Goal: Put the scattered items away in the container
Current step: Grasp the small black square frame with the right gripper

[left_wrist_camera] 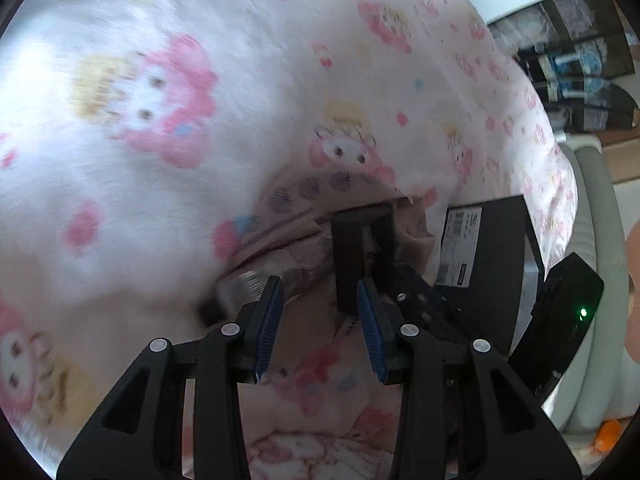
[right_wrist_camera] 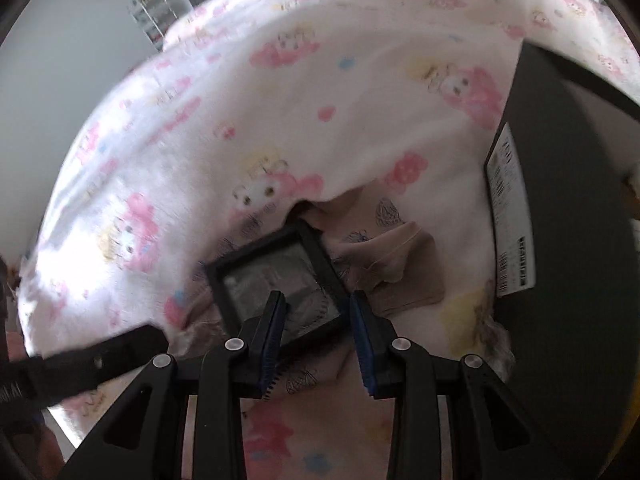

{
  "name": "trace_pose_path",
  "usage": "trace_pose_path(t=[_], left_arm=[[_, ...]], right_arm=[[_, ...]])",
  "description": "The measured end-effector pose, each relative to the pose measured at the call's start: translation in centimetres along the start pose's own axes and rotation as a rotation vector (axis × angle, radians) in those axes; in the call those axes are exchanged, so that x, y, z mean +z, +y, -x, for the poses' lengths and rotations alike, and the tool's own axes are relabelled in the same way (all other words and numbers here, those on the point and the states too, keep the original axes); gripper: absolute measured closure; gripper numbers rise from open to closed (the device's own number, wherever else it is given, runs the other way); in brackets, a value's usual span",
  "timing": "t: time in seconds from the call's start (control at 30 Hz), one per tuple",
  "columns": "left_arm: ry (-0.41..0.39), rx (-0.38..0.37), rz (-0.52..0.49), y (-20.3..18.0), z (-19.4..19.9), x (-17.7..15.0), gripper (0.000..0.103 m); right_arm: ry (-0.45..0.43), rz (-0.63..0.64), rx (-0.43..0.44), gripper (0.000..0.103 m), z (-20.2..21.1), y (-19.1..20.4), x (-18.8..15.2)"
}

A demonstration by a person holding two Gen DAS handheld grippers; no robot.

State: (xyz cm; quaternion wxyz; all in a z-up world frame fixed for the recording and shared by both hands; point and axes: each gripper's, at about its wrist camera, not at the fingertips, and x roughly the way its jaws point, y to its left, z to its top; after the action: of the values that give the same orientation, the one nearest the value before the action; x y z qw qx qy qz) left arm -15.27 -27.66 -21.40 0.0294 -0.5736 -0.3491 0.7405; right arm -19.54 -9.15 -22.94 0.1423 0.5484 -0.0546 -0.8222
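Observation:
A small black square frame [right_wrist_camera: 276, 276] with a clear film window lies on the pink cartoon-print blanket [right_wrist_camera: 248, 120], partly under a lifted fold. My right gripper [right_wrist_camera: 318, 332] is open, its blue pads straddling the frame's near corner. In the left wrist view the same frame [left_wrist_camera: 360, 256] stands edge-on just ahead of my left gripper [left_wrist_camera: 320, 320], which is open with nothing between its pads. A beige folded cloth [right_wrist_camera: 400, 276] lies right of the frame. A large black box with a white barcode label [right_wrist_camera: 560, 240] stands at the right; it also shows in the left wrist view [left_wrist_camera: 488, 248].
The other gripper's black body shows at the lower left of the right wrist view [right_wrist_camera: 80, 368] and at the right of the left wrist view [left_wrist_camera: 560, 320]. A shelf with small items [right_wrist_camera: 156, 8] stands by the far wall. A grey padded edge [left_wrist_camera: 592, 280] borders the bed.

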Motion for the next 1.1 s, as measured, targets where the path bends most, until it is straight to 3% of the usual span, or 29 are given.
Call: trace_pose_path(t=[0.1,0.23,0.37,0.53,0.67,0.83,1.1], left_arm=[[0.057,-0.055,-0.011,-0.2,-1.5,0.3,0.065],[0.063,-0.03,0.012,0.1,-2.6,0.7,0.069],[0.068,-0.062,0.006,-0.2,-3.1,1.2,0.089],[0.05,-0.055,0.008,-0.3,-2.8,1.4,0.094],[0.02,-0.004,-0.011,0.5,-1.2,0.9,0.094],[0.025,-0.045,0.002,1.9,-0.5,0.2,0.094],[-0.018,-0.052,0.029,2.6,-0.9,0.9,0.09]], right_arm=[[0.065,0.016,0.058,0.07,-0.4,-0.3,-0.2],[0.131,0.008,0.162,0.068,-0.5,-0.8,-0.7],[0.114,0.045,0.158,0.068,-0.2,-0.4,-0.8],[0.088,0.056,0.137,0.068,0.6,-0.1,-0.7],[0.065,0.04,0.125,0.068,2.1,-0.3,-0.7],[-0.015,0.029,0.08,0.064,3.0,-0.1,-0.1],[0.035,0.065,0.115,0.064,0.6,0.1,0.1]])
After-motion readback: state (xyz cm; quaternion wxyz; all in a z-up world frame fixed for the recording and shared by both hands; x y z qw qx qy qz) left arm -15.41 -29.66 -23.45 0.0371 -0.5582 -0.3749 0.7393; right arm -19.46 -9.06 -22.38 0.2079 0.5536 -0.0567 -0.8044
